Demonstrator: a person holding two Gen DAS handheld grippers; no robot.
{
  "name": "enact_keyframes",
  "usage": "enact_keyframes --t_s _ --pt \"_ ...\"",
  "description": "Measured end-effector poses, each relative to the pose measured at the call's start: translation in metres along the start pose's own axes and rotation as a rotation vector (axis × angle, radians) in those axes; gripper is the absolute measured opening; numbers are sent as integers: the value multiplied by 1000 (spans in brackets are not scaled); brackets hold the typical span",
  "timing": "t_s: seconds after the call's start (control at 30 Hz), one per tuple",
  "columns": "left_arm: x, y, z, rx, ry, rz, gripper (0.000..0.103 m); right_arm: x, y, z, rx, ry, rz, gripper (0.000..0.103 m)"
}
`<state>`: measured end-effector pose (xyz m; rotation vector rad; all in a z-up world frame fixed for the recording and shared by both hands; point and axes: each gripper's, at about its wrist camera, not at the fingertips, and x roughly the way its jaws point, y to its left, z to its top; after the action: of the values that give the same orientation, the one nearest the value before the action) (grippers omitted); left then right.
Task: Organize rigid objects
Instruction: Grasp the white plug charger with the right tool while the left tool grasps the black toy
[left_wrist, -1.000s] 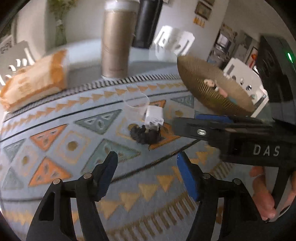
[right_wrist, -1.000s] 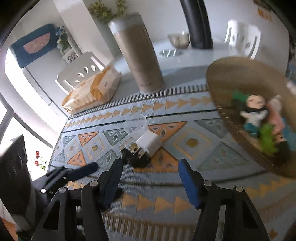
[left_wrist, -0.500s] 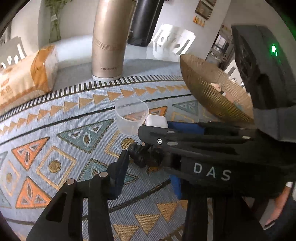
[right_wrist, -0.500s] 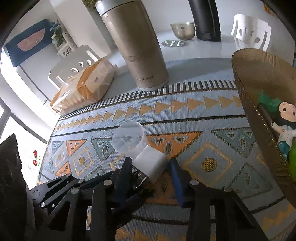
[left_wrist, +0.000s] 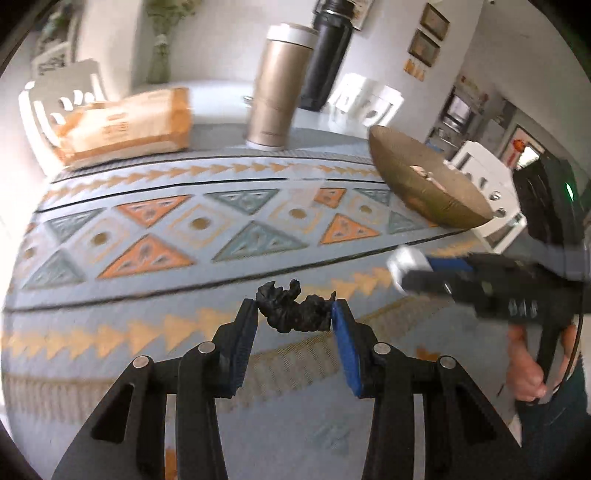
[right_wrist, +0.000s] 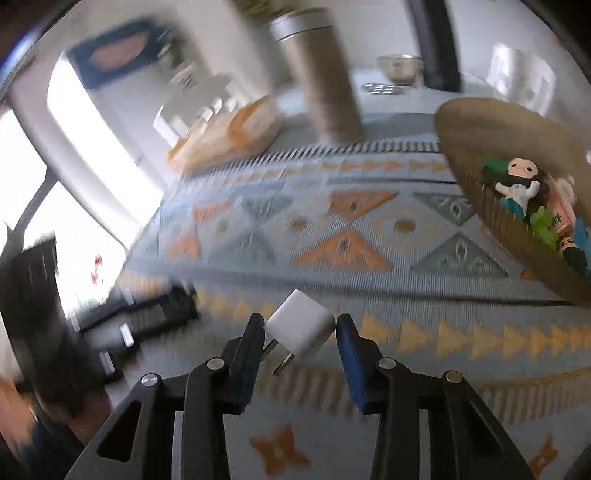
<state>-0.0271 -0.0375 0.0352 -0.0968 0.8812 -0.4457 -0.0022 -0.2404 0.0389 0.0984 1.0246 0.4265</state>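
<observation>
My left gripper (left_wrist: 293, 314) is shut on a small black lumpy figure (left_wrist: 293, 308) and holds it above the patterned mat (left_wrist: 184, 229). My right gripper (right_wrist: 299, 326) is shut on a white plug adapter (right_wrist: 300, 328), prongs pointing down, also lifted off the mat. The right gripper with the white adapter (left_wrist: 406, 262) shows at the right of the left wrist view. A woven brown bowl (right_wrist: 476, 147) holding several small toy figures (right_wrist: 521, 181) stands at the right; it also shows in the left wrist view (left_wrist: 417, 184).
A tall gold tumbler (left_wrist: 275, 88), a black bottle (left_wrist: 325, 55) and an orange-and-white packet (left_wrist: 125, 125) stand at the far edge of the mat. A faint clear plastic cup (left_wrist: 306, 192) sits on the mat. White chairs surround the table.
Both grippers closed: the left took the black figure, the right took the white adapter. Both lifted their objects off the mat and drew back and apart.
</observation>
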Motion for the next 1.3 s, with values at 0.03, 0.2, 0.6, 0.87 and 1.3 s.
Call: enact_keyframes --t_s 0.03,0.2,0.6,0.87,1.3 --pt "-3 2 -5 -8 -17 27 39 2 2 -9 -32 23 -9 39" --pt "-8 7 -8 -22 -90 129 39 2 -6 -28 -2 42 0 44" --pt "-18 14 -15 -61 -134 127 39 -9 1 -49 99 -46 -136 90" --pt "-19 18 -16 -79 -142 111 39 5 27 -44 15 -67 -339 32" --pt "-19 17 -16 -74 -140 116 39 5 68 -54 -192 -122 -378 27"
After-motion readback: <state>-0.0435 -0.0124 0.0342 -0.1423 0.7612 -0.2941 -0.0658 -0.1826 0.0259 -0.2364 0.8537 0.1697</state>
